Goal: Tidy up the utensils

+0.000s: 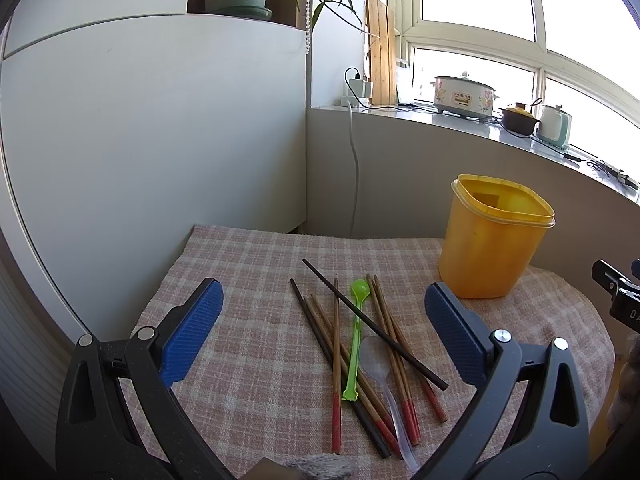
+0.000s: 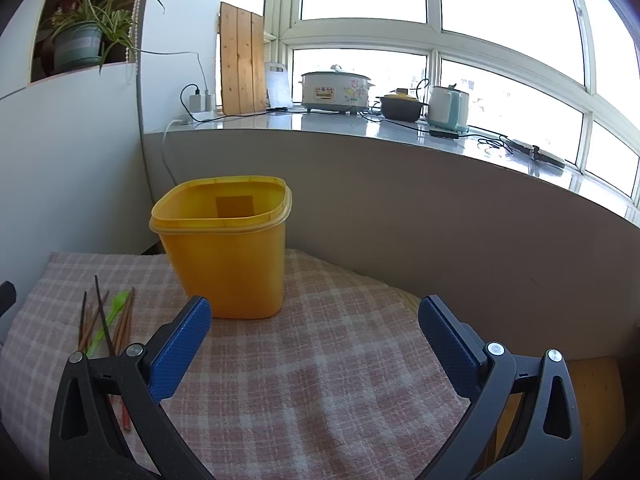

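Observation:
Several brown and black chopsticks [image 1: 338, 364] lie in a loose pile on the pink checked cloth [image 1: 248, 280], with a green plastic spoon [image 1: 355, 336] and a clear plastic spoon [image 1: 378, 364] among them. A yellow tub [image 1: 490, 240] stands upright and empty at the back right. My left gripper [image 1: 324, 308] is open and empty, hovering over the pile. My right gripper [image 2: 314, 322] is open and empty, in front of the yellow tub [image 2: 228, 256]. The chopsticks [image 2: 106, 320] and green spoon [image 2: 108, 320] lie to its left.
A white cabinet [image 1: 152, 128] stands at the left and a grey sill wall [image 2: 400, 208] runs behind the cloth. On the sill are a slow cooker [image 2: 336, 90], a dark pot [image 2: 400, 106], a kettle [image 2: 448, 106] and cables. The right gripper's body [image 1: 620, 292] shows at the right edge.

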